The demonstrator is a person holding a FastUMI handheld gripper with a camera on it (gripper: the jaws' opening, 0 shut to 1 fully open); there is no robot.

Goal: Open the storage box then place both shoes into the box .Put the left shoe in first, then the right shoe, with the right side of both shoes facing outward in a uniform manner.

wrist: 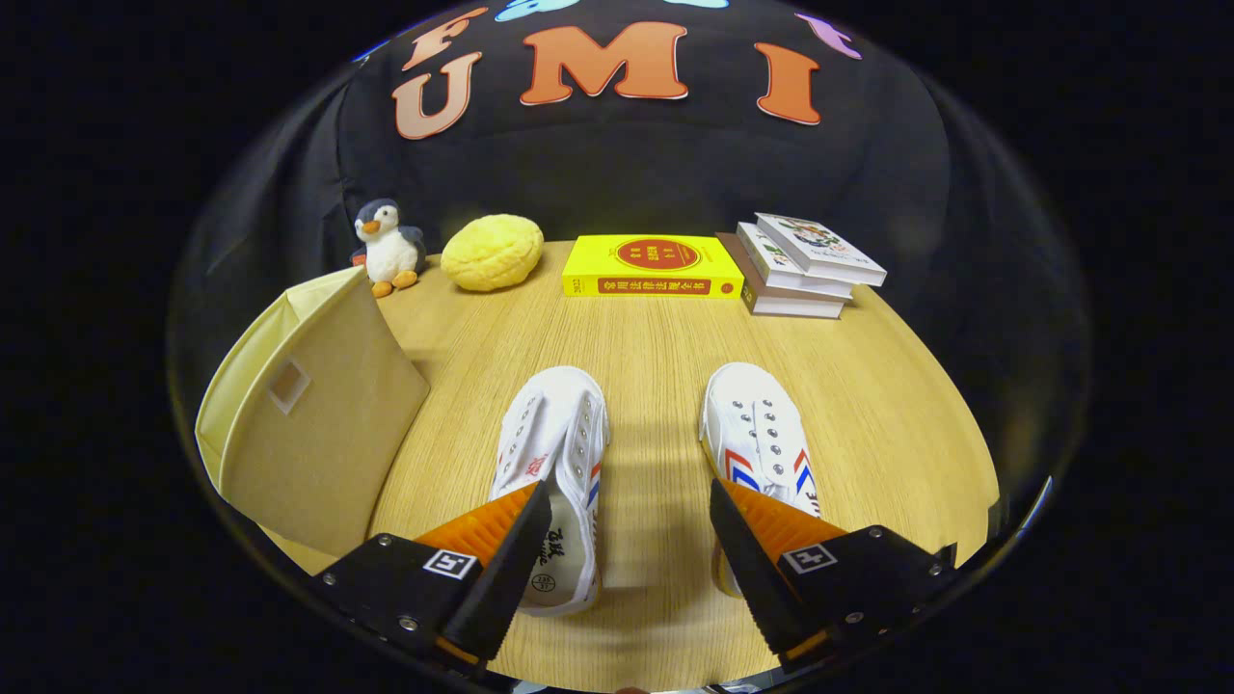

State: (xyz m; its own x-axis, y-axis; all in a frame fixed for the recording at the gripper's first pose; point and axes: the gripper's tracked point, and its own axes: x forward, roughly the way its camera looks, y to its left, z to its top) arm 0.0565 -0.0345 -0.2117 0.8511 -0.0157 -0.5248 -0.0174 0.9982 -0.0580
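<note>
Gripper view: hovering above the bench point(656, 357) with the tongs point(631, 549) spread wide, grasping nothing, fingers apart over the two shoes. Noting the storage box point(308, 424) off to the left of the fingers, near the left shoe point(559, 453), seemingly tipped on its side, opening not visible from here. Right shoe point(757, 434) lying parallel, well apart from its mate, toes pointing away.

Judging the step in hand as opening the box: swinging left, catching the upper fabric rim, lifting gently to avoid dragging the whole box.

Recording materials: box soft, pale yellow fabric, flat panels, small label window; shoes white canvas, metal eyelets, red-blue stripes, no laces seen; bench light wood grain.
</note>
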